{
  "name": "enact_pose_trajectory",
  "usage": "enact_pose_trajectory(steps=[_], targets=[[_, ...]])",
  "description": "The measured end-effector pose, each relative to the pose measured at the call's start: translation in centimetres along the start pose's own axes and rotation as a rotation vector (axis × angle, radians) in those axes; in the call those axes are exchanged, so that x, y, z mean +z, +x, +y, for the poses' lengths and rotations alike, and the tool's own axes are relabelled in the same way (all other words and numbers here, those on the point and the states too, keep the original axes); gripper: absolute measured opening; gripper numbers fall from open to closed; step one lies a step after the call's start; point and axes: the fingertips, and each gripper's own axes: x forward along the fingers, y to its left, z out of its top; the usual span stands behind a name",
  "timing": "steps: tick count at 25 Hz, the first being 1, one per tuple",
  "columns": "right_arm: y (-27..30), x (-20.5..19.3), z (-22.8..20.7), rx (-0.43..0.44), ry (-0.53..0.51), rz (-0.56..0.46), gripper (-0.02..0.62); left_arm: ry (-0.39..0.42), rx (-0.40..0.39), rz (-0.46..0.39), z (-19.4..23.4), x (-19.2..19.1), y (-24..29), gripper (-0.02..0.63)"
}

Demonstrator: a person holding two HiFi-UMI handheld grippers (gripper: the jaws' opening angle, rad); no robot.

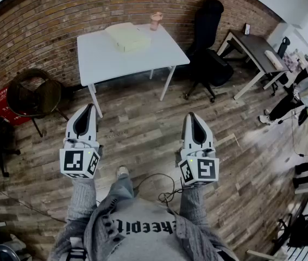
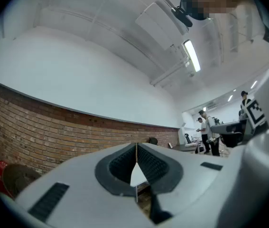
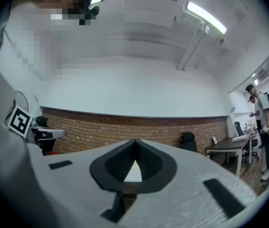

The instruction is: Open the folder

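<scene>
Grey sleeves (image 1: 81, 200) and both tools sit closest in the head view. I've got the left gripper (image 1: 88, 109) and right gripper (image 1: 192, 116) side by side over the wood floor (image 1: 143, 129), tips pointing fwd toward the white table (image 1: 102, 58). On the far part of that table lies the folder (image 1: 127, 37): flat, pale yellow, closed as far as I can tell, w/ a pinkish cup (image 1: 155, 20) just past its right corner. It's well apart from both sets of jaws, which have only floor under them. Task not begun, I'd say.

Left gripper view: jaws clenched, ribbed pads meeting along a thin seam, nothing between. Brick wall (image 2: 53, 127) ahead; folder not visible here.

Right gripper view: same, jaws pressed together & empty. A small pale patch shows through the gap under the tips, prob. the table, can't confirm. Folder itself not made out.

Handling, my guess: folder looks light but bulky-ish, w/ a cover that's fairly stiff yet flexes. The surface looks smooth, so pads could slip and the whole thing may slide on the table. I'd pin the spine side w/ one gripper, pinch the free edge of the top cover near a corner w/ the other, then lift & swing it over. Which edge is the spine I can't tell from this far.
</scene>
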Motion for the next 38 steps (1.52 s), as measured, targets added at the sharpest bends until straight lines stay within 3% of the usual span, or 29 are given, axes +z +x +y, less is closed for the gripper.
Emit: enact_pose_trajectory(steps=[17, 25, 38], targets=[[2.3, -1.6, 0.8, 0.002, 0.012, 0.022, 0.005, 0.004, -0.001, 0.028, 1.7, -1.3, 1.2, 0.012], [7.5, -2.6, 1.0, 0.032, 0.026, -0.002, 0.005, 0.017, -0.003, 0.043, 4.0, -2.5, 5.3, 0.012], [17.4, -3.1, 1.4, 0.007, 0.049, -0.028, 0.005, 0.002, -0.050, 0.016, 9.1, -3.4, 13.6, 0.012]])
